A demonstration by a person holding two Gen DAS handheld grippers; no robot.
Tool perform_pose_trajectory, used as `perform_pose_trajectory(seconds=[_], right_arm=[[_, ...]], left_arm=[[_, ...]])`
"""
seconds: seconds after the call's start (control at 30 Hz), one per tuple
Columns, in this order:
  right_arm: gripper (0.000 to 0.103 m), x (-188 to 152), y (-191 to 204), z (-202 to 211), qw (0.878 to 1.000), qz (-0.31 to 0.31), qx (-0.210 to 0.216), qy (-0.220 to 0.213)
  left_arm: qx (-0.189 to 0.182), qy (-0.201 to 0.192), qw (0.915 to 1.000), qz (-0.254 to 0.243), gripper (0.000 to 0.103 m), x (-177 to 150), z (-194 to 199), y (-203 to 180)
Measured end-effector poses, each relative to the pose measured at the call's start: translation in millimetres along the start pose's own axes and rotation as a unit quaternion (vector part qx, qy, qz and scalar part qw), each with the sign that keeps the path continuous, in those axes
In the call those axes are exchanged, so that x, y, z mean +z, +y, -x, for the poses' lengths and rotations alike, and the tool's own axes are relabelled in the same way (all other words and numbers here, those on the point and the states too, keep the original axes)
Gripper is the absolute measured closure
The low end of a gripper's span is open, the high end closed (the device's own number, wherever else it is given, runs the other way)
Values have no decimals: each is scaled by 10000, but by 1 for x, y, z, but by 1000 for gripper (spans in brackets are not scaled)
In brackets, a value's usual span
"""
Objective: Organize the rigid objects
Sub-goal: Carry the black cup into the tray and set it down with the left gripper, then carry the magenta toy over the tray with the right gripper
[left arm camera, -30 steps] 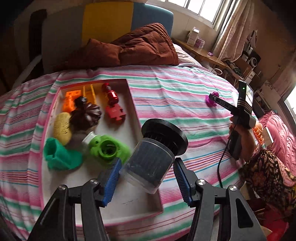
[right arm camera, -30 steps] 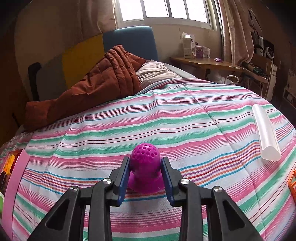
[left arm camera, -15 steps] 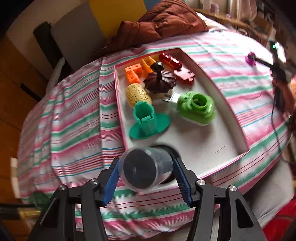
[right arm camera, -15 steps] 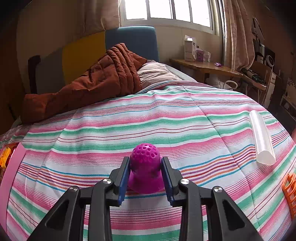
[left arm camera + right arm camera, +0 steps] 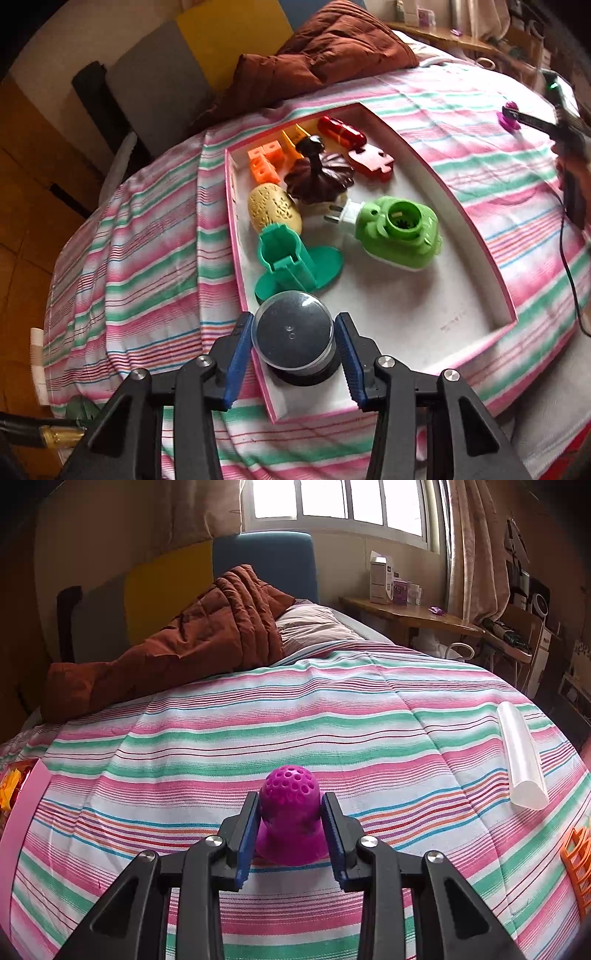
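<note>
At the bottom of the left wrist view, the left hand-held gripper (image 5: 293,349) is clamped on a clear jar (image 5: 293,334) with a black lid, upside down at the lower left corner of the pink-rimmed tray (image 5: 476,236). Above it lie a teal stand (image 5: 291,262), green plug-in device (image 5: 400,230) and orange blocks (image 5: 263,162). In the right wrist view, the right hand-held gripper (image 5: 290,834) grips a purple perforated toy (image 5: 290,812) on the striped bed (image 5: 258,716); a white tube (image 5: 521,757) lies at right.
</note>
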State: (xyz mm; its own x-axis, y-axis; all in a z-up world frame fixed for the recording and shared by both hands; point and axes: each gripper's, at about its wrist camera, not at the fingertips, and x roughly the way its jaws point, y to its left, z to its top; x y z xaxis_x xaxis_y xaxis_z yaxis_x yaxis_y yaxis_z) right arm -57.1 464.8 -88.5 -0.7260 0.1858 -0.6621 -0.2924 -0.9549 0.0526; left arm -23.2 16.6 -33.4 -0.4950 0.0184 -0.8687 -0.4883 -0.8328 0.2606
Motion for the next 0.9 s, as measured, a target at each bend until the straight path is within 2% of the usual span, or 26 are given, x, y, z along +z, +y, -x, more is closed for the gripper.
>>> perform_pose_trajectory(seconds=[0.1,0.2,0.33,0.4,0.63,0.7,0.9], right_arm=[[70,0,0,2,10000,0,-9,-36],[70,-2,0,6,10000,-11,61,-44],[70,-6,-1,17,9997,-58,213,-135],[70,-9,-1,22,9994,-93,291,-156],[70,-23,4,49,9980,-200,582,-147],[70,-27,10,58,9971,-184,729,-125],[70,-37,32,86,9933,-138,1149,-76]], left_arm=[[72,-71,9997,215,54,-1,-3,0],[-57,-268,9968,750,36,-6,2,8],[-488,-756,9820,1662,17,-20,20,22],[-596,-996,9740,1948,12,-25,28,25],[-1122,-1538,9426,2744,3,-37,46,28],[-1201,-1647,9393,2759,3,-38,48,24],[-1312,-1748,9374,2710,1,-39,51,16]])
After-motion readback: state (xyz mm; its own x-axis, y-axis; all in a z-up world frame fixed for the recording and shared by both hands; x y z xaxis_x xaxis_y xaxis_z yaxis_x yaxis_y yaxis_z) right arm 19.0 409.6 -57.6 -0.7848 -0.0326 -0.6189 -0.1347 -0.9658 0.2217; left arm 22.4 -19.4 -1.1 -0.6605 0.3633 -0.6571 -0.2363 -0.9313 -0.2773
